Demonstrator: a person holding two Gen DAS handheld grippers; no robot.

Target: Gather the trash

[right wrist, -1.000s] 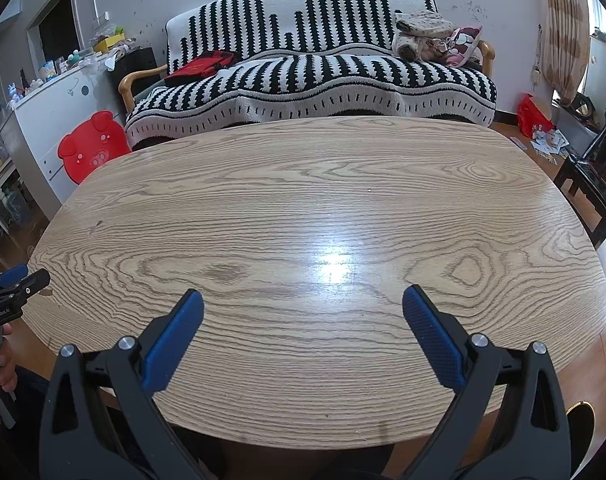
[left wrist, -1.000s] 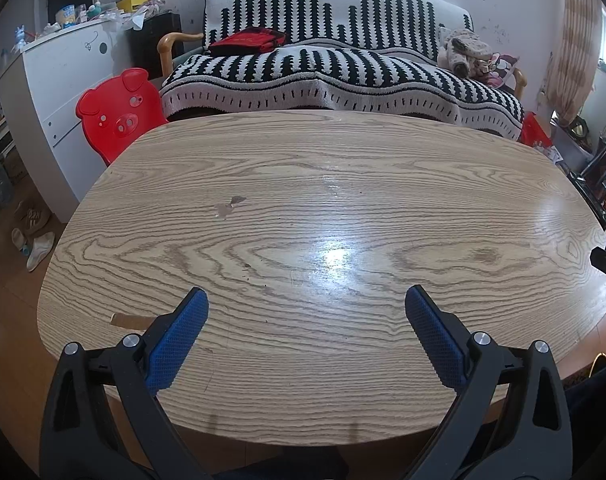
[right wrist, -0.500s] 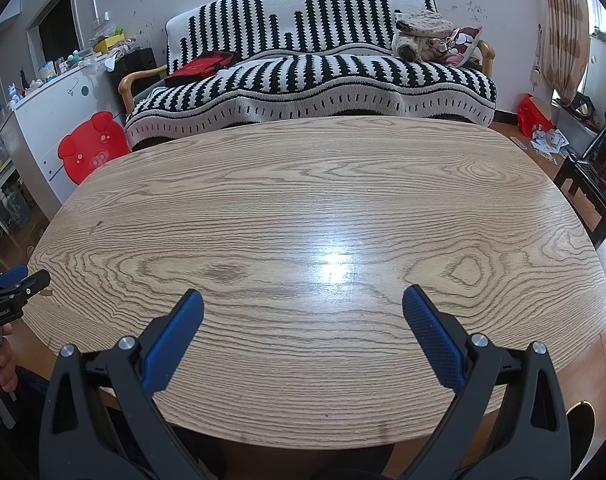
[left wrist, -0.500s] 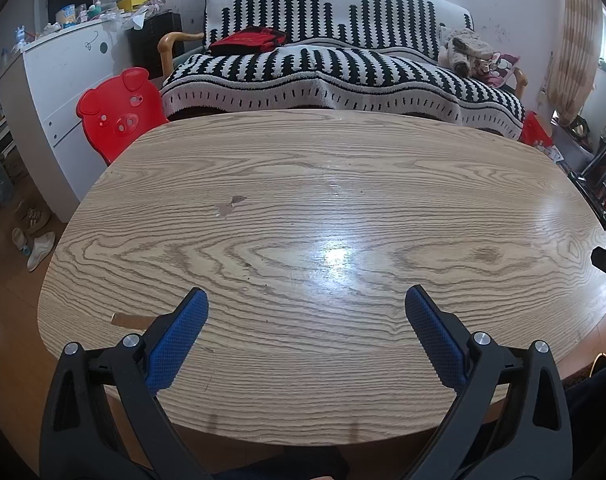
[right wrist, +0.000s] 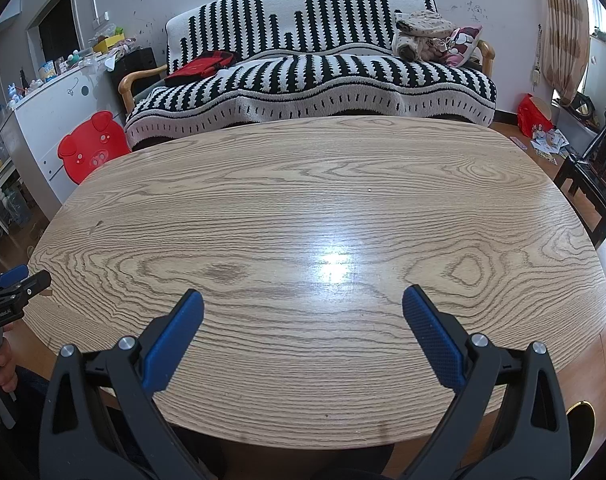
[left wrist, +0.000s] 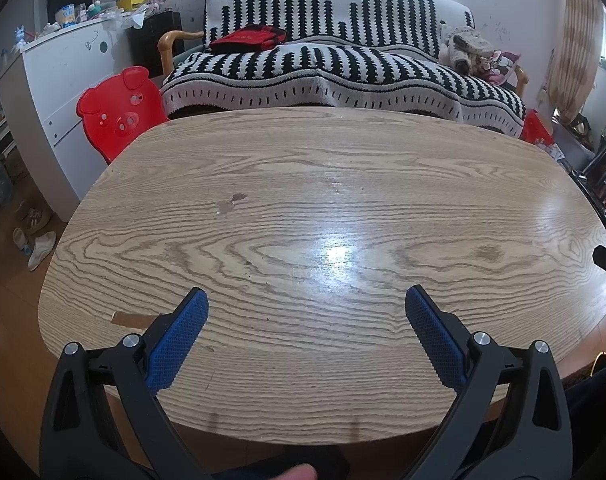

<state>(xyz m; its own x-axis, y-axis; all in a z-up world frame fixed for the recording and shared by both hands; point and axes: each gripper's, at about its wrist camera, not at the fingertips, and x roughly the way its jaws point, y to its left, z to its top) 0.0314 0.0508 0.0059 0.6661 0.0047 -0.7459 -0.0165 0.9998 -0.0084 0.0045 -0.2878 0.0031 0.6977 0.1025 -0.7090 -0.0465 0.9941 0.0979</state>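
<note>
left tongs (left wrist: 306, 300) apart | right tongs (right wrist: 303, 300) apart (blue textured pads) | glossy oval woodgrain table (right wrist: 303, 208)

A sofa (right wrist: 311, 80) stands behind the table (right wrist: 303, 208), a pig-shaped chair (right wrist: 91, 152) at its left.

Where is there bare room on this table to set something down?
Most of the table is bare, from the sofa side to the open left gripper and right gripper. Only brown tape near its left corner. The dresser top is crowded.
</note>
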